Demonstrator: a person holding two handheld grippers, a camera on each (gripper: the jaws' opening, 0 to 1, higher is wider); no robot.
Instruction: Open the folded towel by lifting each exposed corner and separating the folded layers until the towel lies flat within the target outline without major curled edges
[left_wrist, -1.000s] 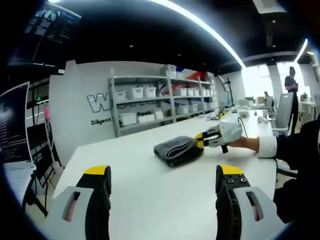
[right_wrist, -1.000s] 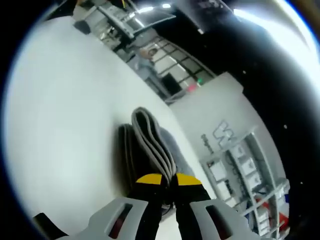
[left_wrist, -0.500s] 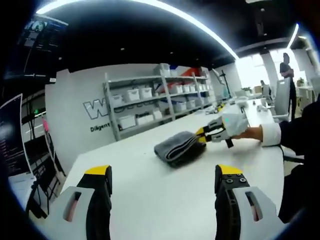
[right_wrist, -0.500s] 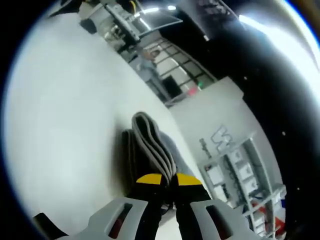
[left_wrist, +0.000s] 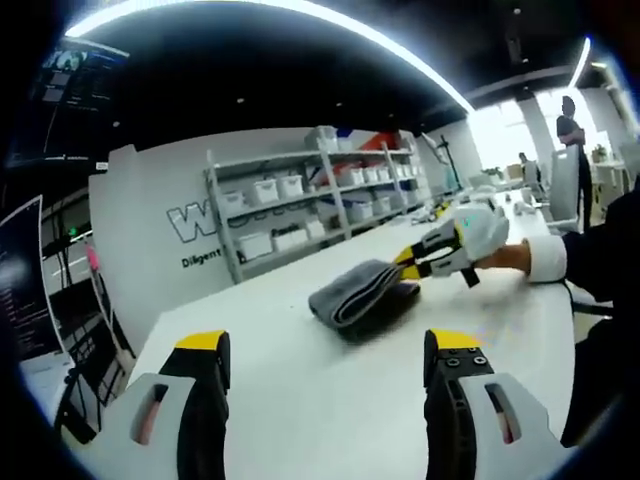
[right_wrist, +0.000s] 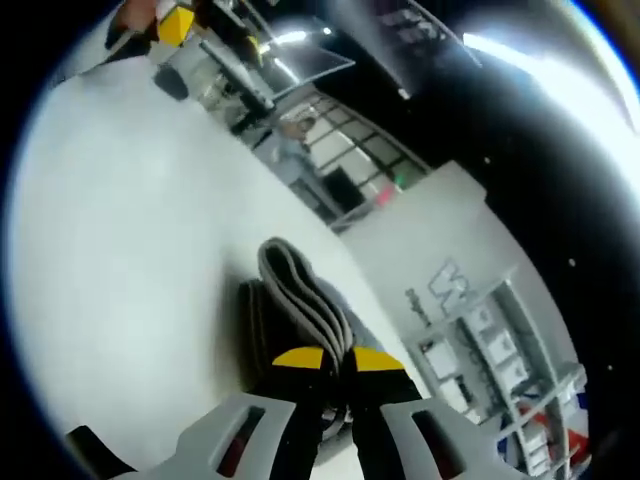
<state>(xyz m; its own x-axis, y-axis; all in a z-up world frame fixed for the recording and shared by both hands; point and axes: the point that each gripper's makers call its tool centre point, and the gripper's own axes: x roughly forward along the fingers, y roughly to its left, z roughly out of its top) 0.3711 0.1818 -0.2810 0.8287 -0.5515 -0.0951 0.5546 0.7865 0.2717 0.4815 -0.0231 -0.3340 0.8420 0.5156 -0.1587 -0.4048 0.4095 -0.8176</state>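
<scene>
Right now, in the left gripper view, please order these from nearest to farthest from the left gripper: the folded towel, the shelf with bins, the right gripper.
1. Folded towel, on the table ahead of the open left gripper.
2. Right gripper, at the towel's right edge, pinching it; only slightly farther, nearly level.
3. Shelf with bins, against the far wall.

Bare white counter (left_wrist: 300, 390) lies open around the folded grey towel (left_wrist: 357, 293); shelving (left_wrist: 300, 215) stands well behind.
</scene>
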